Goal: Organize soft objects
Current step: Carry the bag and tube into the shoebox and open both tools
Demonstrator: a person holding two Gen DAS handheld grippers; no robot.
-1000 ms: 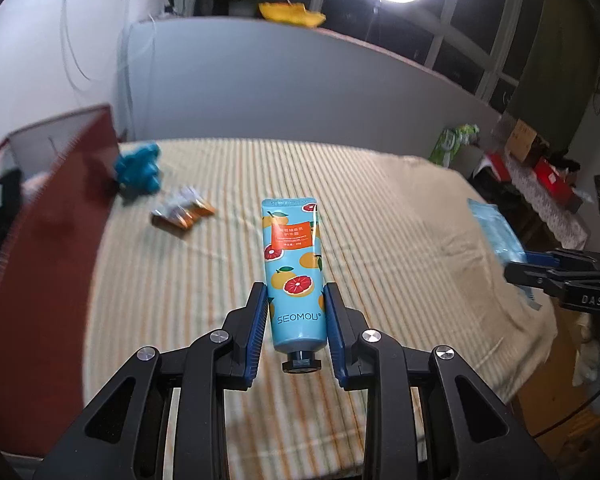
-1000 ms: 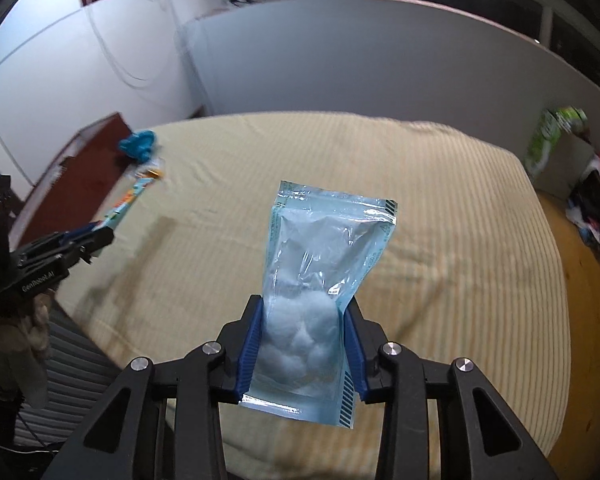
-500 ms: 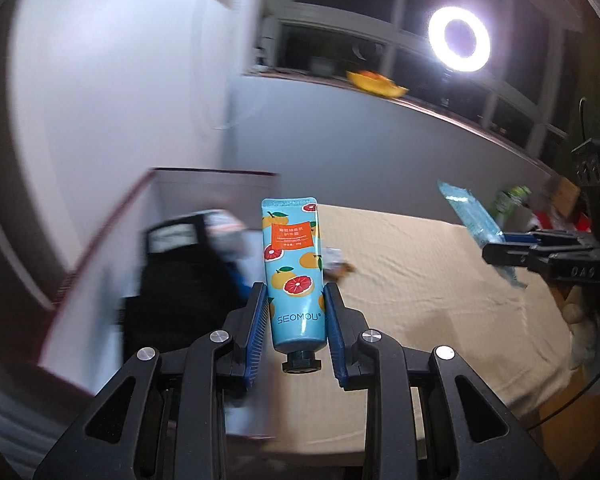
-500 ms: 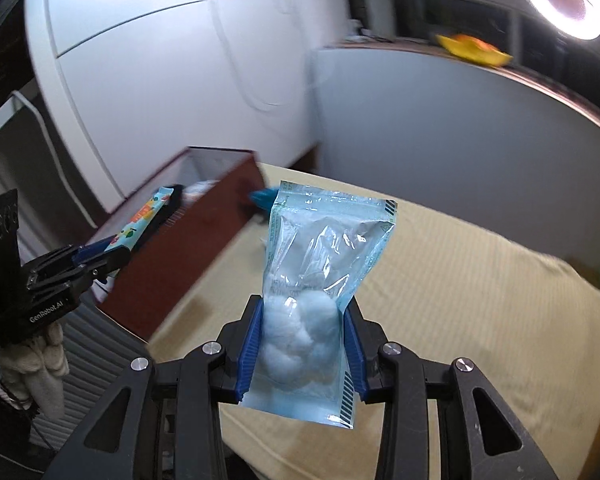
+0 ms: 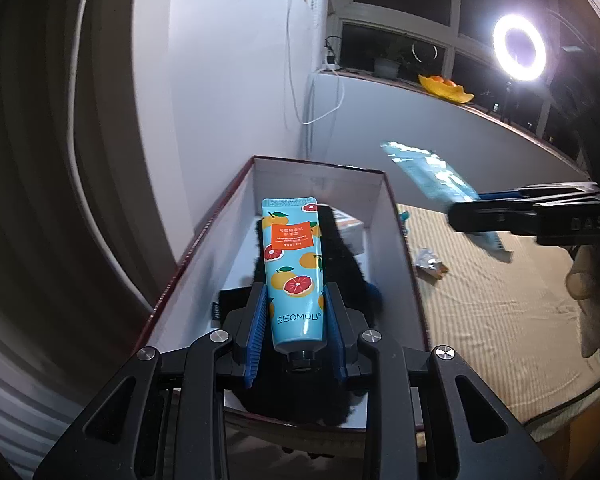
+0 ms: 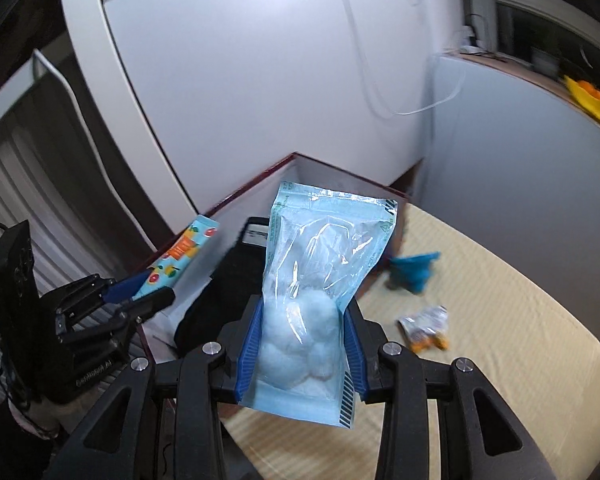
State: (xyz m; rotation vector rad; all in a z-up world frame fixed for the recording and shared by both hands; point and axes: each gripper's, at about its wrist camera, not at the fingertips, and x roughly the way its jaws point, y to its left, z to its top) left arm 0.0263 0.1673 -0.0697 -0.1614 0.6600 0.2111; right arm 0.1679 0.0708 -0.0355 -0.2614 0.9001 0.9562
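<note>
The left gripper (image 5: pixel 296 332) has its blue fingers (image 5: pixel 257 328) clamped on a light-blue plastic tube printed with grapefruit slices and the word "SEOMOU" (image 5: pixel 294 276), held over the open dark-red box with white inside walls (image 5: pixel 396 240). A black fuzzy item (image 5: pixel 342 264) lies inside, mostly hidden. The right gripper (image 6: pixel 300 344) pinches a clear blue-edged pouch of white cotton balls (image 6: pixel 320 280) near the box; its edge print is too small to read. A blurred crumpled wrapper (image 6: pixel 426 326) lies on the striped beige table (image 6: pixel 500 360).
</note>
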